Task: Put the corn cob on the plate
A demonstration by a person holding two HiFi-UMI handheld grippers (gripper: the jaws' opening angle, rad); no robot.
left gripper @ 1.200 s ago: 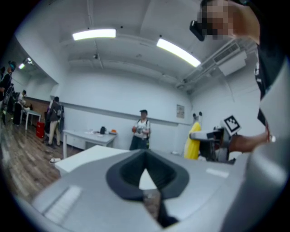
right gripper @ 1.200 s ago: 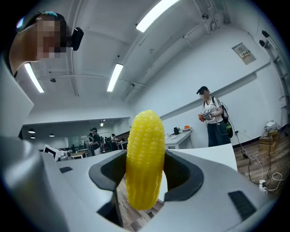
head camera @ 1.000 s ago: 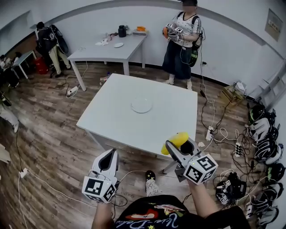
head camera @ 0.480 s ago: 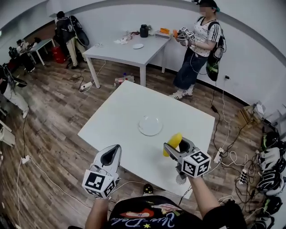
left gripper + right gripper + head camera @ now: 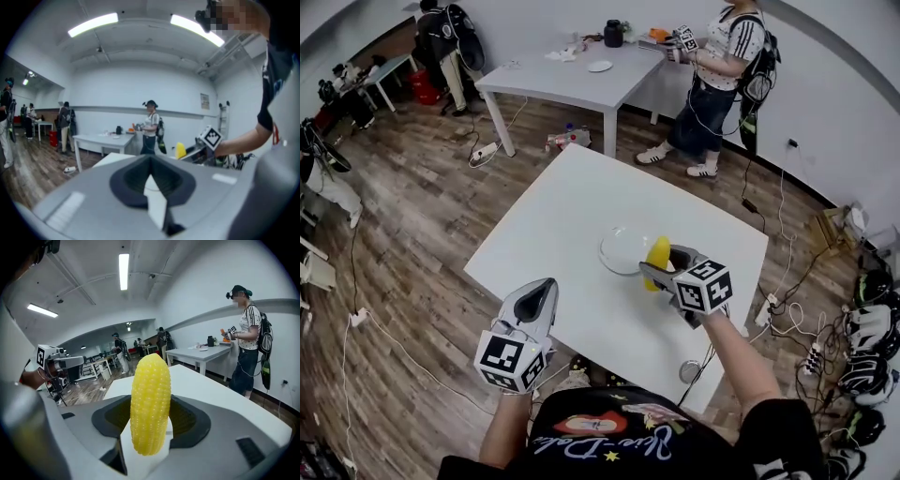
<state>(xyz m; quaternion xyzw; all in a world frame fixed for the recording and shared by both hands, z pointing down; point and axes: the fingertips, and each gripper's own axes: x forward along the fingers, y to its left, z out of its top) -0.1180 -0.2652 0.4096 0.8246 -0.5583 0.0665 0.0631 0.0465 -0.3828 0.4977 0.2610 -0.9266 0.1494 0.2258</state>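
1. Since half a second before, the right gripper (image 5: 660,268) had carried the corn cob (image 5: 657,251) forward from the white table's (image 5: 546,234) near edge to the right rim of the clear plate (image 5: 622,249). The left gripper (image 5: 543,290) had stayed low at the near edge.
2. The right jaws were clamped on the yellow cob's lower part, and it stood upright between them in the right gripper view. Whether it touched the plate could not be told.
3. The left jaws were pressed together with nothing between them.
4. The table top held only the plate. It stood on a wood-plank floor (image 5: 412,216) in a white-walled room, with cables (image 5: 792,309) lying to the right.
5. A second table (image 5: 572,80) carried small items at the back. One person (image 5: 717,66) stood at it and another (image 5: 441,37) stood near the back left corner.
6. Counted: one cob, one plate, two grippers.
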